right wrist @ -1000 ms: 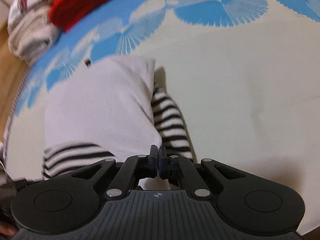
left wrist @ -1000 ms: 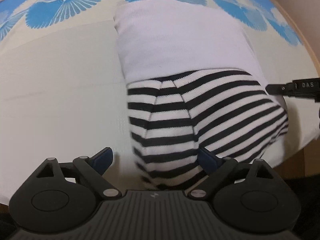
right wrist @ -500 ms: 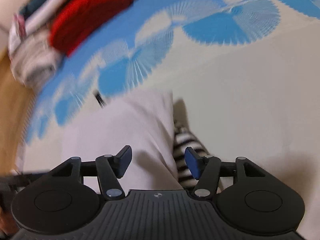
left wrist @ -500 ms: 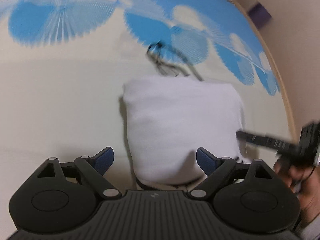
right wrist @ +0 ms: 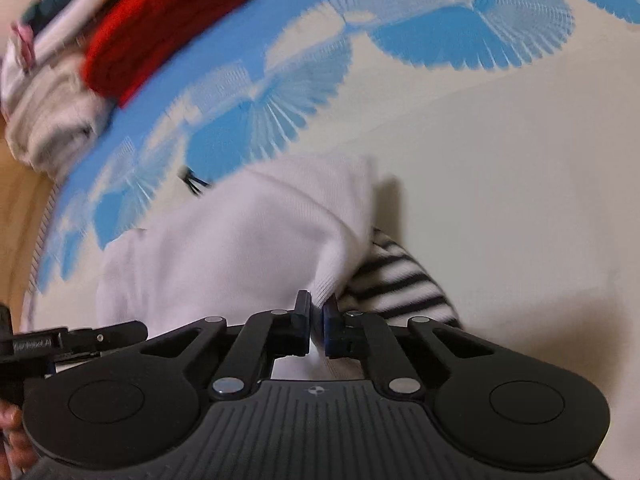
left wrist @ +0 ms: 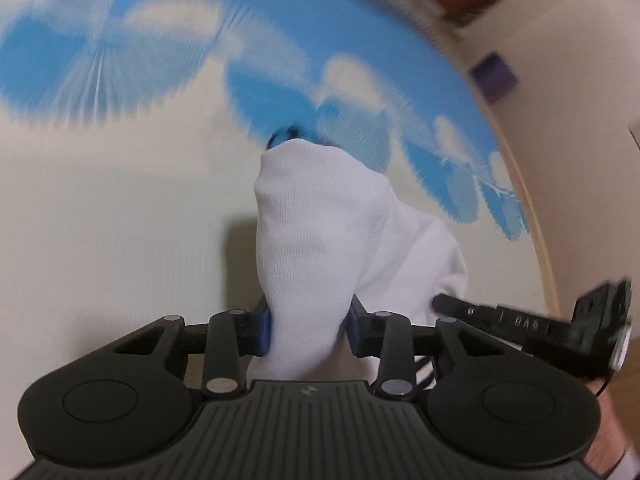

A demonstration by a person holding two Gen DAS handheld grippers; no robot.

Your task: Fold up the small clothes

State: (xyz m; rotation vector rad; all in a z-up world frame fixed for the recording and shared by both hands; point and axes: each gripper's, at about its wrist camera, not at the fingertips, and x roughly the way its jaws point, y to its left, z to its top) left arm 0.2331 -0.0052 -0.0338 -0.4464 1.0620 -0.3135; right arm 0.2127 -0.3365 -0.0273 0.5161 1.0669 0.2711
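Both tools have just closed: left tool [left wrist: 308, 330] and right tool [right wrist: 317, 330] each pinch the white garment [left wrist: 320, 232] between their pads.

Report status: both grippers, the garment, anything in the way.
Left gripper just closed on white garment. Right gripper just closed on its near edge. Striped part tucked underneath. Clothes pile well clear.

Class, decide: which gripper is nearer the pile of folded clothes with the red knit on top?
Left. The left gripper sits on the pile's side of the white garment; the right gripper pinches the garment's far edge.
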